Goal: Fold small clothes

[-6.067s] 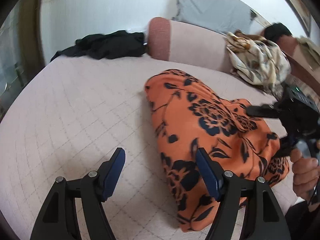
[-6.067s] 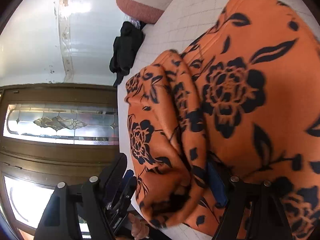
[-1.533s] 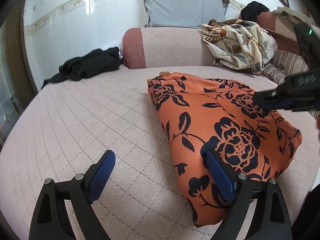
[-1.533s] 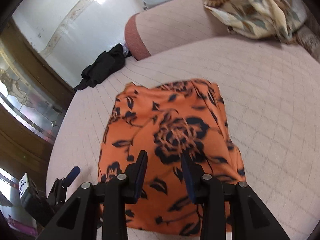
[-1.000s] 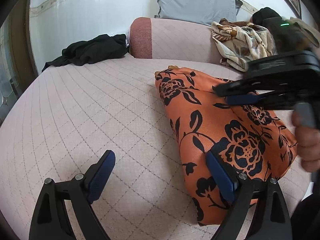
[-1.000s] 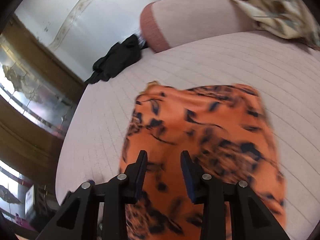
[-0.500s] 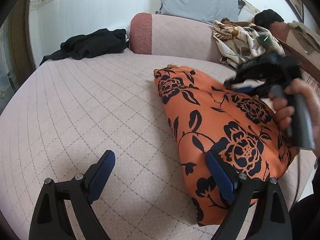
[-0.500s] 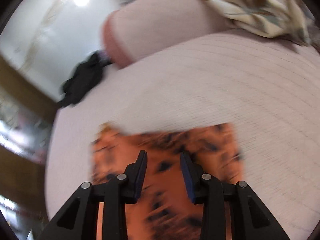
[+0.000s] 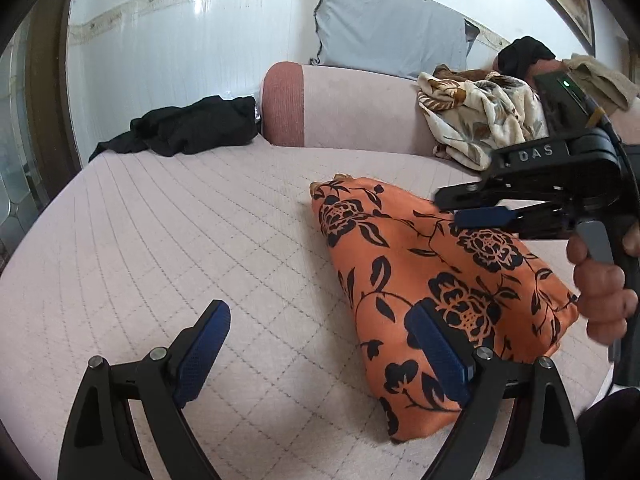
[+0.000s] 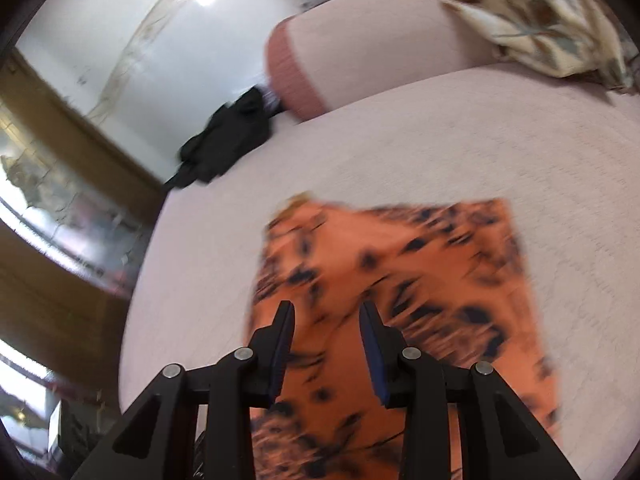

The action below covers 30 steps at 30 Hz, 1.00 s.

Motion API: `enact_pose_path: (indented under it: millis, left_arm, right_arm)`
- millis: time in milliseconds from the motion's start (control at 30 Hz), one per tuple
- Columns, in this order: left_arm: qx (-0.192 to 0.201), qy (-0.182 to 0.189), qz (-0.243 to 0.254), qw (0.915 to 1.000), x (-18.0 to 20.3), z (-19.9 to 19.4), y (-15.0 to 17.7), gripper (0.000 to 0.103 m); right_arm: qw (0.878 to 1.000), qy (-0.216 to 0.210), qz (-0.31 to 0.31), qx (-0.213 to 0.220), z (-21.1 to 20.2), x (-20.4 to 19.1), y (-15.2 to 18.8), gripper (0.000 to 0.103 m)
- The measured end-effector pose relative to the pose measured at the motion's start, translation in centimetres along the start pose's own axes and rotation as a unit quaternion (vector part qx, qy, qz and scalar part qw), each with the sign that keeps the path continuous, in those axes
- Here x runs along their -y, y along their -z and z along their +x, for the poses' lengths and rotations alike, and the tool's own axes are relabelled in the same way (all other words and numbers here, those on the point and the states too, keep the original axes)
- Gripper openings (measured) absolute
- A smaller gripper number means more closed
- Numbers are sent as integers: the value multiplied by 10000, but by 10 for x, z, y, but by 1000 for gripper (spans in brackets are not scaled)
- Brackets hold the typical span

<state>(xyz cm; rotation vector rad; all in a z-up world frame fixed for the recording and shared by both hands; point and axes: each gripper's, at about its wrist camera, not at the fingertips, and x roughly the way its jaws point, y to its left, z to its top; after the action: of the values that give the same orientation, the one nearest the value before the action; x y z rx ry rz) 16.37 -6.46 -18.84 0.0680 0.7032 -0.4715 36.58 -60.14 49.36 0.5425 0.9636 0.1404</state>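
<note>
**Folded orange cloth on the quilted bed**

A pink quilted bed (image 9: 168,240) fills the room, with a bolster (image 9: 340,112) against a white wall (image 9: 180,40). The cloth (image 9: 432,280) lies folded on the bed, its long axis running away from the left camera. Only that view shows the hand (image 9: 600,292) gripping the right gripper (image 10: 326,316), which hovers narrowly parted and empty. Left gripper (image 9: 320,328) gapes wide, empty.
</note>
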Motion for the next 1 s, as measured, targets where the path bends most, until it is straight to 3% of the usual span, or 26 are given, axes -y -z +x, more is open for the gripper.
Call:
enact_pose_path:
  millis: [67,167,233,300,433,533,633,733,767,1000]
  left_arm:
    - [-265,70,63,9996,1,7,4,92]
    - [-880,128,275,9957,8,28,17,92]
    - [-799,133,237,9964,7,26,16,92]
    - [-596,165,217,9979,5,17,11,92]
    - [-276,289,-50,9992,-4,4,4,92]
    - [-87,352,-174,9992,-10,-2,1,92]
    - [-176,369,-44,9992,-3,4,6,92]
    - [-720,445,209,9962,9,30,18,93]
    - [-737,465,197,9960,11,34,21,93]
    - [-299,382,398,9980,8,16,29,93]
  right_arm:
    - [9994,-271,-48,-206,11,-15,8,37]
    - [9979,-83,-280,-573,39,-31,20,38]
    - [9960,214,-346,-795,59,-32,29,38]
    - [9970,215,-282,-691,59,-31,31,38]
    - [9990,1,9,-437,18,-21,34,38]
    - [9994,289,-5,-174,-17,-5,41,38]
    - [9987,438,197,-142,-40,20,61,38]
    - [9965,573,463,-389,-34,42,80,38]
    - [9964,523,518,-425,-31,48,87,38]
    - [9991,316,247,111,-87,40,110,38]
